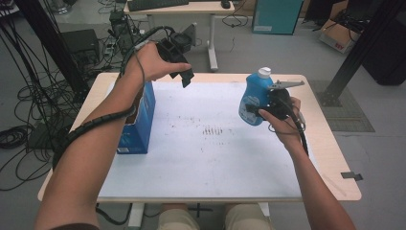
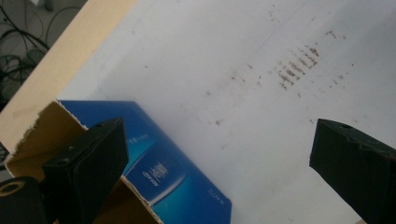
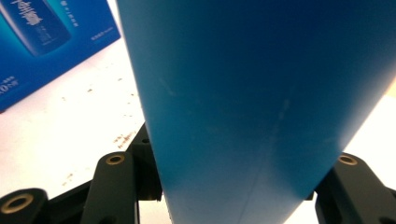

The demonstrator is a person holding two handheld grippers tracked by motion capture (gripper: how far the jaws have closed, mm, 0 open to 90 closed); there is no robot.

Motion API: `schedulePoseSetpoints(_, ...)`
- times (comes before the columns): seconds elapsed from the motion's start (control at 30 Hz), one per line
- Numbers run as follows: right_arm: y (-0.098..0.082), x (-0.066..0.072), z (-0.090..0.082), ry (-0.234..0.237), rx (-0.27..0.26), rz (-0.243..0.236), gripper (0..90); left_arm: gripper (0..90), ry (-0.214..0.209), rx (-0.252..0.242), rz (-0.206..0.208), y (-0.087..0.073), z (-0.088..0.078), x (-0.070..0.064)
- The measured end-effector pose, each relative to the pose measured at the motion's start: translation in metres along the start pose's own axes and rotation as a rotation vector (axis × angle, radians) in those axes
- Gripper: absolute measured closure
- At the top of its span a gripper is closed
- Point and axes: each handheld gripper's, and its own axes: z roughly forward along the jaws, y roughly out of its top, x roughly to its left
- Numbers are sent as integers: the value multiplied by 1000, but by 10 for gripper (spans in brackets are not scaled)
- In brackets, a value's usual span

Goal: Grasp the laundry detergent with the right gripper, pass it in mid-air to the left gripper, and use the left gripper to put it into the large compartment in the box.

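The right gripper [image 1: 258,111] is seen in the high view at the right of the worktop [image 1: 210,158], its jaws clamped on the lower body of a blue bottle [image 1: 253,98] with a white cap. The bottle is held upright and appears raised off the white surface, though its base is partly covered by the gripper and hand, so contact cannot be fully excluded. In the right gripper view the bottle [image 3: 261,102] is seen pressed between the two black jaws; its top and base are cut off by the frame, and no label can be read.

The left gripper [image 1: 184,76] is held above the far left part of the worktop, over the open end of a blue box [image 1: 139,122]. In the left gripper view its jaws are spread wide, with nothing between them and nothing touched; the box [image 2: 177,177] lies below them, its torn cardboard flap open. The inside of the box is hidden by the left jaw and by the frame edge. Print on the box is too blurred to be read. Brown marks [image 2: 299,65] are noted on the white surface, well apart from both the box and the bottle.
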Motion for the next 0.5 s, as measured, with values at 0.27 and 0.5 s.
schedulePoseSetpoints(0.27,30,7,26,95,41,-67,444,55,-17,45,133,8,4,4)
schedulePoseSetpoints(0.5,49,21,50,191,46,-145,442,53,-61,38,214,7,2,3)
